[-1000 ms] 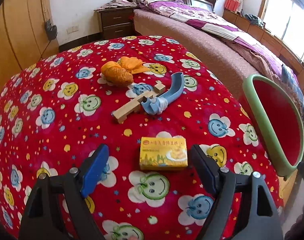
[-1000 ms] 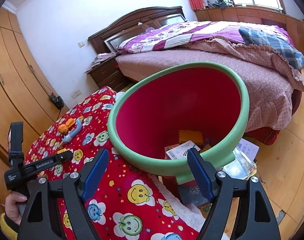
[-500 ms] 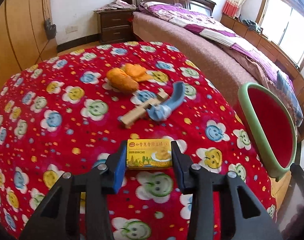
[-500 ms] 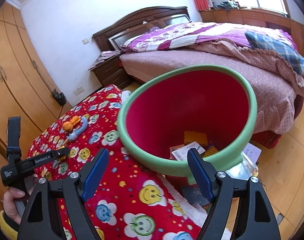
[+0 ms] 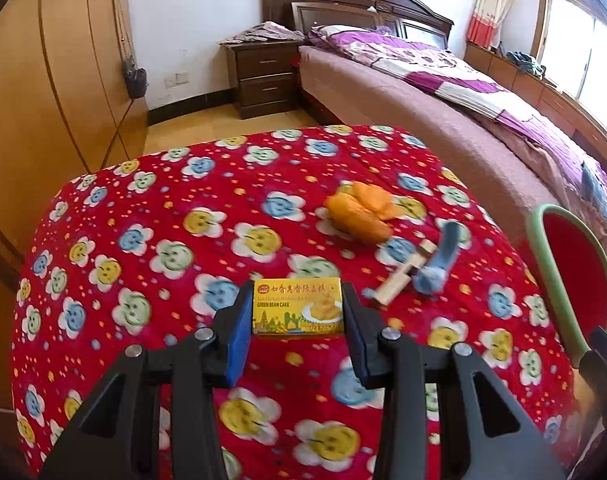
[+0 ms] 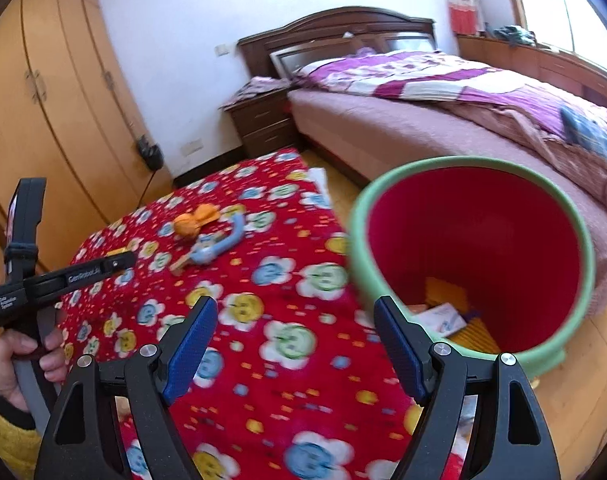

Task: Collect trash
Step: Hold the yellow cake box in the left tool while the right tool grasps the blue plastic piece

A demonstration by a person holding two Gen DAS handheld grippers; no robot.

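My left gripper is shut on a yellow green-bean-cake box and holds it above the red smiley-flower cloth. An orange wrapper, a wooden block and a blue curved piece lie on the cloth to the right. The red bin with a green rim stands beside the table, with some trash inside. My right gripper is open and empty over the cloth, left of the bin. The left gripper also shows at the left of the right wrist view.
A bed and a dark nightstand stand beyond the table. A wooden wardrobe is on the left. The bin's rim is at the table's right edge.
My left gripper closed on the yellow box and lifted it off the cloth. My right gripper swung left, from over the bin toward the table.
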